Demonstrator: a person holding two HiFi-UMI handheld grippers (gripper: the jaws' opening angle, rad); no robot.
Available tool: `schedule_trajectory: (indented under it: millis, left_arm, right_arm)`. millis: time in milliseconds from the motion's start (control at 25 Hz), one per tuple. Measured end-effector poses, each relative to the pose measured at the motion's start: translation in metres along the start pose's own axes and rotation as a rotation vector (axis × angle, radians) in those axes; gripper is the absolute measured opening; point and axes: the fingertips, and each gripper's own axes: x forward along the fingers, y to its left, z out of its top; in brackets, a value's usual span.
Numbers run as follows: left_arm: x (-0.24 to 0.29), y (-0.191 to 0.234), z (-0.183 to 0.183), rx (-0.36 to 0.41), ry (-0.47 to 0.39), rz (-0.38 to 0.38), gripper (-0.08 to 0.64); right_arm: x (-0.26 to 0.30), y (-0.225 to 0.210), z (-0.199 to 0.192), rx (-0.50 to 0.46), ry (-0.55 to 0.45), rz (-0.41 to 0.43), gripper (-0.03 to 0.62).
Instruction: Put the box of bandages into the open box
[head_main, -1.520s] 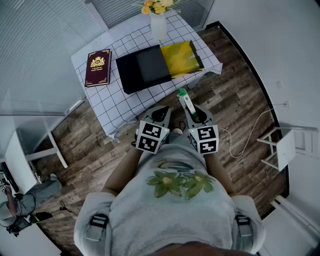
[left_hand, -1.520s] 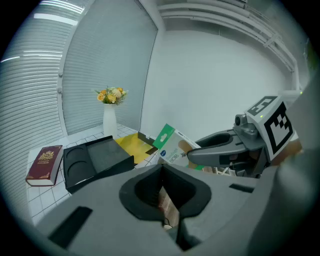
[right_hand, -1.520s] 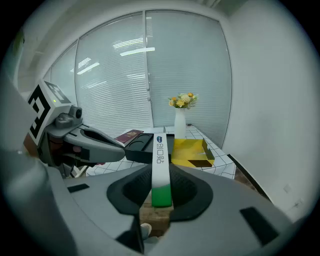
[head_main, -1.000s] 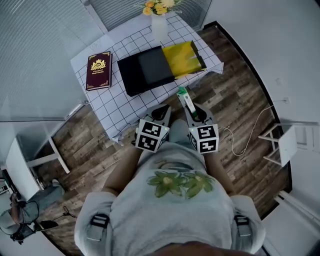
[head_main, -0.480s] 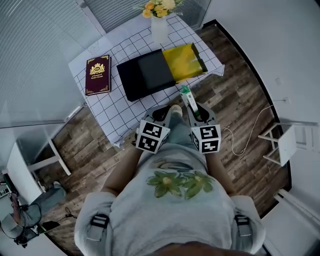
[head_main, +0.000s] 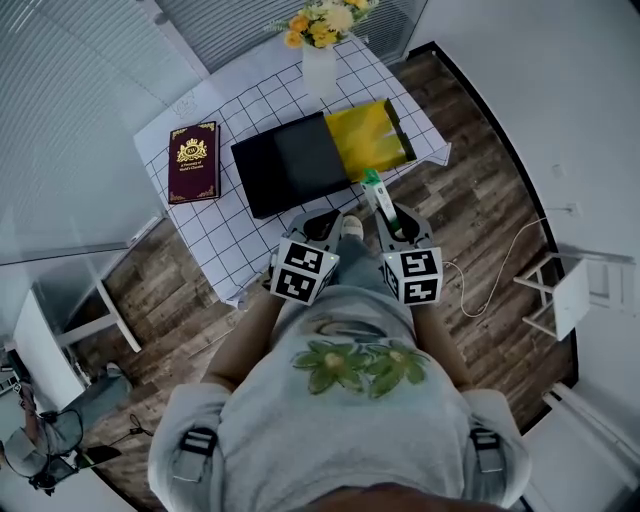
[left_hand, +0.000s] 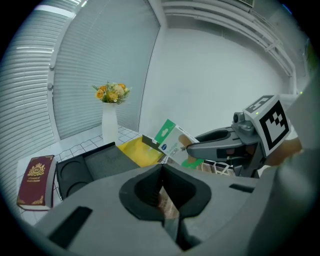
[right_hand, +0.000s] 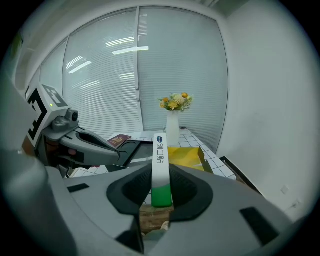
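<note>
Head view: my right tool (head_main: 388, 215) is clamped on the box of bandages (head_main: 376, 196), which sticks out ahead of it in the air. The box hangs just off the near edge of the bench (head_main: 236, 222), short of the open box (head_main: 372, 136). The open box's yellow tray lies by the bench's right corner, with its black lid (head_main: 288, 160) touching it on the left. My left tool (head_main: 322, 226) hangs beside the right one and carries nothing. A red book (head_main: 193, 162) lies toward the left edge and a vase (head_main: 321, 66) stands at the far corner.

Left gripper view: the jaws look pressed together with nothing between them, though the gap low down is dim. I can see 1 broad printed face of the carton tilted up in the other tool.

Right gripper view: the pads grip the carton's green end across its thin dimension, so its narrow white edge faces me and the long body runs out toward the yellow tray.

I judge it a light cardboard carton. It should be stiff along its edges, easy to dent on the broad faces, and glossy enough to slide. An end hold gives it leverage to swing, so a hold nearer the middle would be steadier, with moderate pressure.
</note>
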Motion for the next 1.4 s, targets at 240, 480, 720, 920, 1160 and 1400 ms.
schedule_trajectory:
  millis: [240,480,720,920,1160,1400]
  left_arm:
    - [0.013,0.009,0.015,0.024,0.016,-0.017,0.008]
    - [0.024,0.026,0.024,0.027,0.030,-0.009,0.008]
    - [0.030,0.038,0.030,0.003,0.040,0.006,0.008]
    - [0.037,0.046,0.034,-0.017,0.045,0.019,0.008]
    - [0.043,0.054,0.040,-0.031,0.047,0.035,0.008]
    - [0.046,0.060,0.045,-0.038,0.053,0.055,0.008]
  right_arm:
    - [0.019,-0.015,0.012,0.002,-0.001,-0.005,0.091]
    - [0.036,-0.025,0.026,0.004,-0.001,-0.006,0.091]
    - [0.050,-0.032,0.034,-0.008,0.015,0.003,0.091]
    - [0.061,-0.037,0.039,-0.020,0.026,0.015,0.091]
    - [0.073,-0.044,0.048,-0.035,0.021,0.027,0.091]
    - [0.083,-0.051,0.053,-0.064,0.025,0.032,0.091]
